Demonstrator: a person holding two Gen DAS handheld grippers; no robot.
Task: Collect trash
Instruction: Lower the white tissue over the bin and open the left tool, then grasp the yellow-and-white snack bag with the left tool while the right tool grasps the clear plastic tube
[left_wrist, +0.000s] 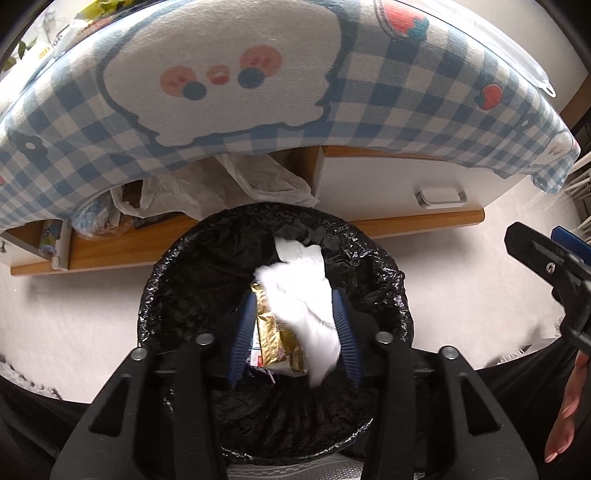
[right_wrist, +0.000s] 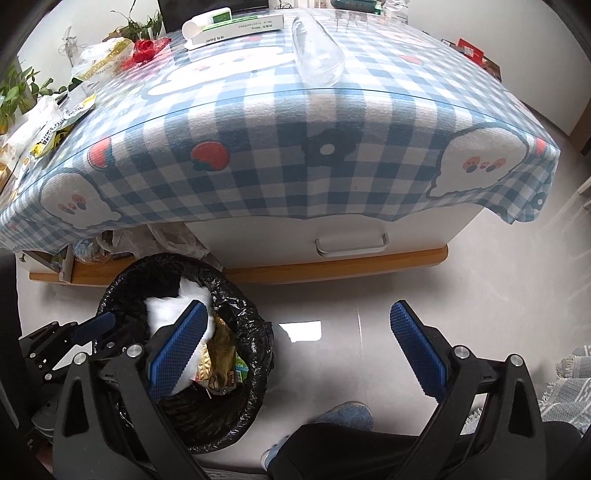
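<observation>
A bin lined with a black bag (left_wrist: 177, 295) stands on the floor by the table; it also shows in the right wrist view (right_wrist: 255, 328). Inside lie crumpled white tissue (left_wrist: 299, 291) and a gold wrapper (left_wrist: 273, 339). My left gripper (left_wrist: 295, 332) hovers over the bin's mouth with its jaws apart; the tissue sits between them, loose in the bin. It shows at the left of the right wrist view (right_wrist: 92, 326). My right gripper (right_wrist: 299, 350) is wide open and empty above the floor, right of the bin.
A table with a blue checked cloth (right_wrist: 295, 140) carries wrappers and bags (right_wrist: 66, 110) at its left edge, a clear glass dish (right_wrist: 317, 55) and a box (right_wrist: 236, 29). A white drawer (right_wrist: 351, 236) sits under the table. A plastic bag (left_wrist: 266, 181) lies behind the bin. My shoe (right_wrist: 343, 413) is on the floor.
</observation>
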